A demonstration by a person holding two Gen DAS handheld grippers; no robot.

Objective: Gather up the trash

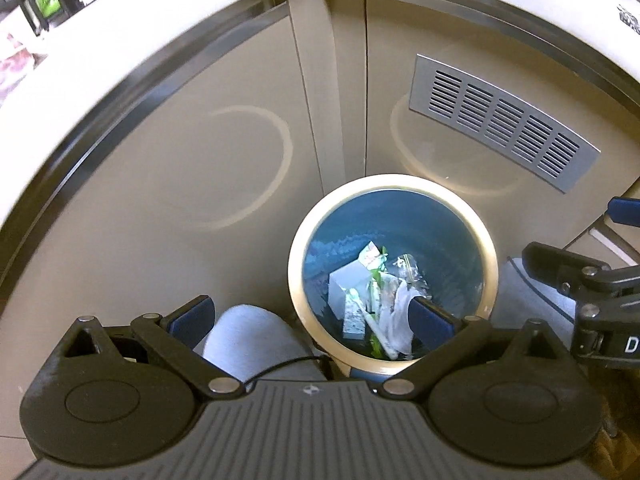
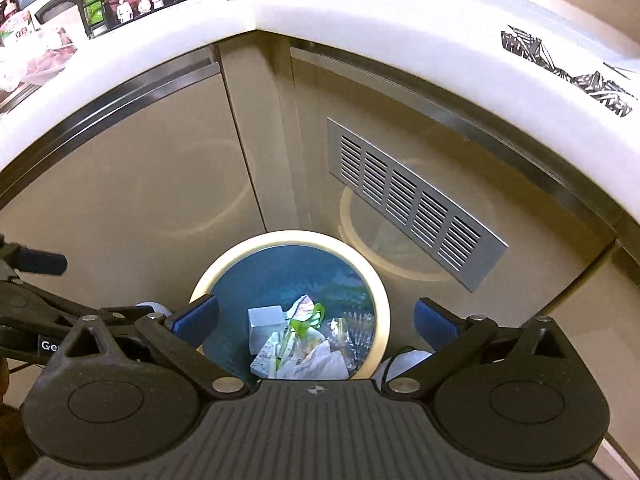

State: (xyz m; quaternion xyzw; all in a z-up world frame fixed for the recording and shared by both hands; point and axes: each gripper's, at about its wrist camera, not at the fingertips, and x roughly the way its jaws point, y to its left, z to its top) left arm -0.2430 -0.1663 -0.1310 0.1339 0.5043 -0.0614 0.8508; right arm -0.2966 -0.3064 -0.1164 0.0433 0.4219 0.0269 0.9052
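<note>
Both grippers, left gripper (image 1: 312, 320) and right gripper (image 2: 316, 316), are hanging spread apart and empty above the bin (image 2: 382, 304) at lower centre; trash (image 2: 296, 344) is lying inside, so the drop looks done, and next probably calls for seeking more litter.

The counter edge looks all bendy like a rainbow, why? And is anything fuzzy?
In both wrist views the fisheye lens bends the straight counter edge into an arc; in the left wrist view the counter edge is slightly blurred; the trash bin rim glows bright there.
</note>
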